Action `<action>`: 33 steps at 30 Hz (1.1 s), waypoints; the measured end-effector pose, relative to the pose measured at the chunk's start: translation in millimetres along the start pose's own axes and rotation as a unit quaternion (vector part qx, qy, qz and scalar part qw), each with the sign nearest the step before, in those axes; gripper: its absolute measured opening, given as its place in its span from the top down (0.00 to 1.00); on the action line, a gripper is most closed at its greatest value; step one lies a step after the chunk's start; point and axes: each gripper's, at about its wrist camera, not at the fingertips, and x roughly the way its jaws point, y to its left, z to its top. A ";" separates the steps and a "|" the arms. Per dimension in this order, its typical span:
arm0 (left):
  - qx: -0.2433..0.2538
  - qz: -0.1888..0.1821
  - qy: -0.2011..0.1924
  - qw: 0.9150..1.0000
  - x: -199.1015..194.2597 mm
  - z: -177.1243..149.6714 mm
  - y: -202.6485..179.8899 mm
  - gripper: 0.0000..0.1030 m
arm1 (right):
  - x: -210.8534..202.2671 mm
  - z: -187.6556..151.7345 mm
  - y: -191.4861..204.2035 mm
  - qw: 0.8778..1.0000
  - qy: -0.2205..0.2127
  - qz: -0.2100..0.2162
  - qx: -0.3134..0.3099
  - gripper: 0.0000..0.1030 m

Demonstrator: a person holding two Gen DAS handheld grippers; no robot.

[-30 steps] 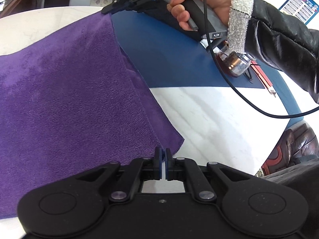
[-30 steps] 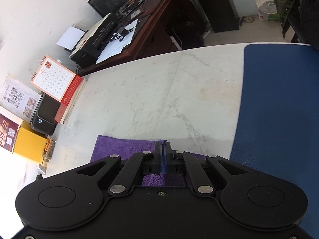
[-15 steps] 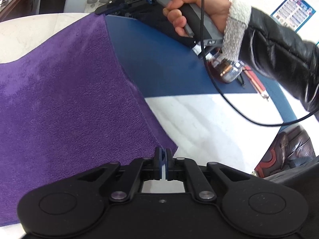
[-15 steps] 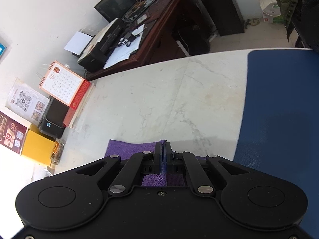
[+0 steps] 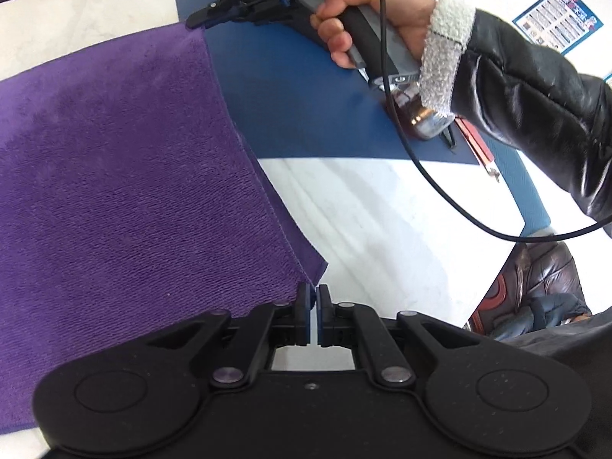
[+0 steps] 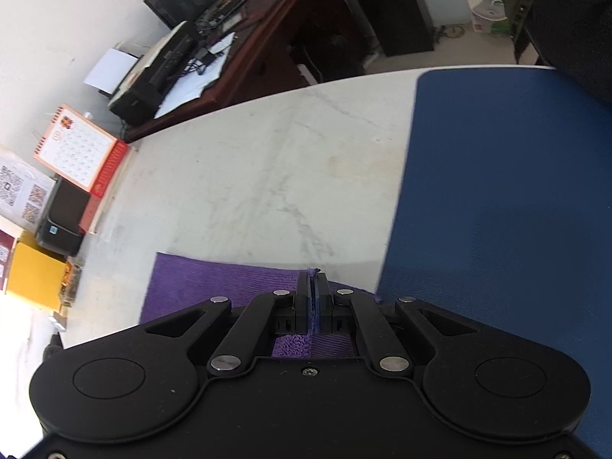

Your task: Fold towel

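A purple towel (image 5: 126, 176) is stretched taut over a white marble table (image 5: 375, 229), with a second layer showing under its right edge. My left gripper (image 5: 313, 296) is shut on the towel's near right corner. My right gripper (image 5: 199, 21), seen in the left wrist view at the top, is shut on the far right corner. In the right wrist view my right gripper (image 6: 314, 283) pinches purple towel (image 6: 214, 283) cloth between its pads, just above the table.
A blue mat (image 5: 306, 107) covers the table's far right part, also in the right wrist view (image 6: 505, 199). A glass jar (image 5: 424, 118) and a red pen (image 5: 478, 145) lie on it. A desk calendar (image 6: 80, 149) and black box (image 6: 65, 218) stand at the table's left edge.
Both grippers have carried the towel's right edge leftward, still shut on the corners. The top layer now covers more of the lower layer, and more blue mat shows.
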 end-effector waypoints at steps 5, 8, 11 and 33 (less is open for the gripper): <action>0.012 0.005 0.022 1.000 11.6 4.3 2.2 0.97 | 9.8 -4.9 -10.8 1.000 0.010 -0.022 0.001 0.98; 0.018 0.007 0.032 0.999 18.1 6.0 3.8 0.97 | 15.7 -7.9 -17.3 0.999 0.016 -0.034 0.002 0.98; 0.022 0.011 0.040 0.999 24.5 6.6 5.8 0.97 | 23.8 -9.9 -21.1 0.999 0.022 -0.043 -0.003 0.98; 0.037 0.028 0.033 0.998 44.2 -0.3 -7.0 0.90 | 11.2 -18.4 -23.4 0.999 -0.019 -0.032 -0.013 0.86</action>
